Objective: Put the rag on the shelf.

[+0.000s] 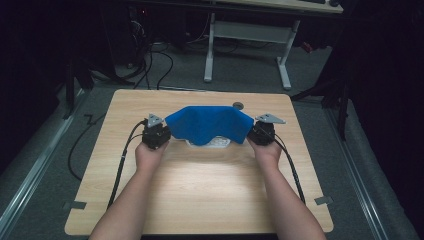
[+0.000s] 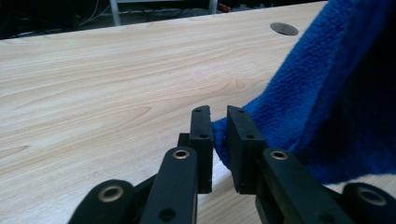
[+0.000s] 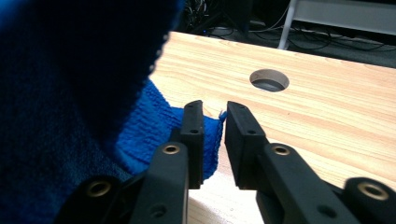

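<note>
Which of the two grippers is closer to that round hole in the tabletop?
Right. The right gripper sits just right of the round hole; the left gripper is farther off, across the blue cloth.

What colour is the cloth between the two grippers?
The cloth is plain bright blue, clearest in the high view.

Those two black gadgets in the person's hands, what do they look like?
Each is a chunky black device, the left gripper and the right gripper, topped by a grey three-cornered plate. A black cable trails back from each. Their flat rectangular jaws carry brass-ringed rivets. The forearms are bare, with no sleeves.
</note>
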{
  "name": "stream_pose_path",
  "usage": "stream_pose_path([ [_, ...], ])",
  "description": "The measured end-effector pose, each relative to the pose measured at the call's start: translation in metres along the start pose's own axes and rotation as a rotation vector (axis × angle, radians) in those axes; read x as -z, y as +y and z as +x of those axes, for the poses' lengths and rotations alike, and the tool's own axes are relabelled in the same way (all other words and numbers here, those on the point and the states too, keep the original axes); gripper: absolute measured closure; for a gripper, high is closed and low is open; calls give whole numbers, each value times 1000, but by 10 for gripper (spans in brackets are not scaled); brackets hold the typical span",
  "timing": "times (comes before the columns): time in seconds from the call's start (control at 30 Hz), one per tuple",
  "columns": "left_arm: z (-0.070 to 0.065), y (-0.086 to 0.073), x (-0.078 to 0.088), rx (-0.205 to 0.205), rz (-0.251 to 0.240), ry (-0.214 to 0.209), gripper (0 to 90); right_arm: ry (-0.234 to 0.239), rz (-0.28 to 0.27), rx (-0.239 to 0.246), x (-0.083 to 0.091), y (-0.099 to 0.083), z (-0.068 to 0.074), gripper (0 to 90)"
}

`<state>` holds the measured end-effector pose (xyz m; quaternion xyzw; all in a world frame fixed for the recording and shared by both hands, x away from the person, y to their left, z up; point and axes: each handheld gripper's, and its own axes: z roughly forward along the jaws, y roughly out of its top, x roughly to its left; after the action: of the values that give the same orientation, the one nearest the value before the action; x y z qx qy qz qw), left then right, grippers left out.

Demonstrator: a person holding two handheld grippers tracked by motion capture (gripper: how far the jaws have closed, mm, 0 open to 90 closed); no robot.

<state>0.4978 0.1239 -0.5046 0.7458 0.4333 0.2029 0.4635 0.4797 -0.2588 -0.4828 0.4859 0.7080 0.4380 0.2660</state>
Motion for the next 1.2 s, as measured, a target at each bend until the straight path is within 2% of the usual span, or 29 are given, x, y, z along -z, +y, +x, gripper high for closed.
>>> stream_pose_path([
  [0.17,4,0,5,12,-7,21,717,-9,-2,-6,4,2,-2,715],
  [0.23,7,0,9,18,-10,32,655,-17,-6,-6,7,3,-4,684],
  [0.27,9,0,10,22,-11,34,655,-17,-6,-6,7,3,-4,684],
  [0.3,11,0,14,20,-17,42,608,-27,-8,-7,10,3,-5,660],
  [0.37,13,-1,17,25,-26,46,587,-28,-8,-3,12,4,-5,659],
  [0.53,16,-4,24,32,-31,60,559,-40,-8,2,16,5,-5,644],
  [0.63,19,-6,29,33,-12,68,553,-44,-10,5,20,6,-6,635],
  [0.73,20,-7,34,26,-19,79,551,-57,-31,7,27,5,-8,632],
  [1.03,27,-14,47,30,-19,101,545,-84,-9,6,38,0,-16,611],
  [1.13,29,-18,53,27,-19,112,540,-91,-12,26,44,1,-16,596],
  [1.2,29,-21,58,35,0,122,533,-93,-33,35,51,1,-14,592],
])
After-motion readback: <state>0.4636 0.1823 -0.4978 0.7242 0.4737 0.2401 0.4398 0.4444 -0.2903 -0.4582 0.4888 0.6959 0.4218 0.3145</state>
